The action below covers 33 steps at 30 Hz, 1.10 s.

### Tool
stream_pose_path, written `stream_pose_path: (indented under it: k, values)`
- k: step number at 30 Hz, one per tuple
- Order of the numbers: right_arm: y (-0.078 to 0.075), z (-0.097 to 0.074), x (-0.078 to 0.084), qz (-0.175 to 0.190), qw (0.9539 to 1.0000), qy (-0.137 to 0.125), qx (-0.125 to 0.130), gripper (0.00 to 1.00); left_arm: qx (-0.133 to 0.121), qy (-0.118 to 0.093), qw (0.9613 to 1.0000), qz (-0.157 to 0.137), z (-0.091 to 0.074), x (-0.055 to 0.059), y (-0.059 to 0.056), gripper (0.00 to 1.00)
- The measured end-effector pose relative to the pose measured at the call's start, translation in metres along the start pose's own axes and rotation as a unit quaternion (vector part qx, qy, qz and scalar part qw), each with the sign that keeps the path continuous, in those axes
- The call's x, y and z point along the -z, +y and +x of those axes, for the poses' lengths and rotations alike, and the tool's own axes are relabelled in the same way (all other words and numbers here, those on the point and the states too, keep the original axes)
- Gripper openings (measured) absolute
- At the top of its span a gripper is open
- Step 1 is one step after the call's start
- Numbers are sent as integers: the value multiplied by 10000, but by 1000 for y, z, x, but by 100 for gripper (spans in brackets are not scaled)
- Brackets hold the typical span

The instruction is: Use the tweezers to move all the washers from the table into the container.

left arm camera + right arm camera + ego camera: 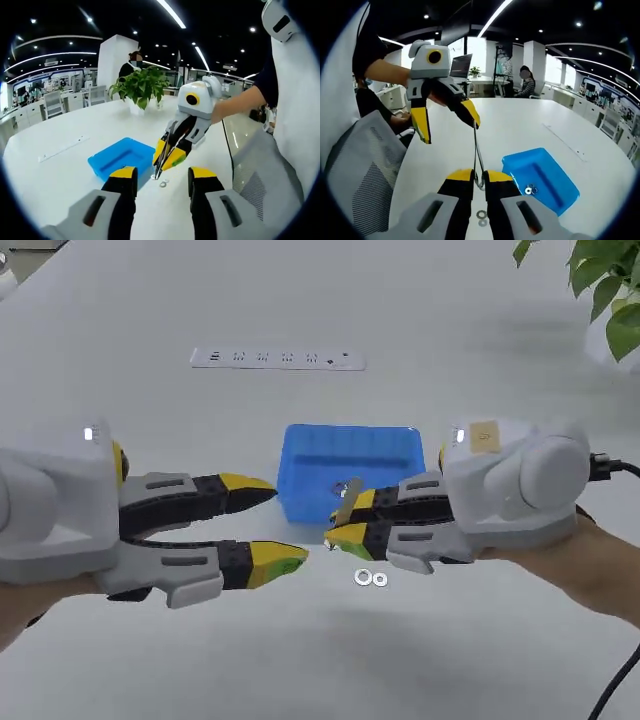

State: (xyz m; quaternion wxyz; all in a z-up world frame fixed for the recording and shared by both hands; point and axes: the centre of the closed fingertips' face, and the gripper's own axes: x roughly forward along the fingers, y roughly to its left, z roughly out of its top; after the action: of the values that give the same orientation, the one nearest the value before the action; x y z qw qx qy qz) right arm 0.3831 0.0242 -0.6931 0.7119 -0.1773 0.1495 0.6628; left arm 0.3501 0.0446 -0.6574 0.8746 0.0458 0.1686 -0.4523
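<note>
My right gripper [345,523] is shut on a pair of thin silver tweezers [346,502], just in front of the blue container [350,455]. The tweezers [477,147] stick out past its yellow fingertips [462,176]. Two small washers [371,579] lie side by side on the white table, just below that gripper. A few washers [530,190] rest inside the container [547,175]. My left gripper [282,525] stands open to the left of the tweezers, jaws wide apart with nothing between them. In the left gripper view the tweezers [161,157] point down near the washers [163,184].
A white power strip [278,359] lies farther back on the table. A leafy plant [600,290] stands at the far right corner. A black cable [612,688] runs down at the right. A grey mesh chair [357,175] stands beside the table.
</note>
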Motion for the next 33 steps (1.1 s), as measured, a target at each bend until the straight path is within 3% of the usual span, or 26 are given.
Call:
stream_pose_path:
  k: [8, 17, 24, 30, 33]
  values:
    - [-20, -17, -23, -170, 9996, -66, 226, 9, -127, -93, 9999, 17, -13, -4, -3, 53]
    - [-44, -16, -31, -387, 9984, 95, 395, 9, -404, -147, 9991, -10, -22, -1, 8, 66]
    - [-80, -4, -7, -293, 9963, 402, 703, 9, -585, -106, 9981, -138, -31, 10, 16, 80]
    - [-97, 8, 22, -87, 9951, 699, 701, 10, -905, -275, 9955, -66, -41, -2, 25, 98]
    - [-99, 15, 35, -111, 9941, 881, 621, 10, -1018, -361, 9941, -93, -44, -7, 29, 99]
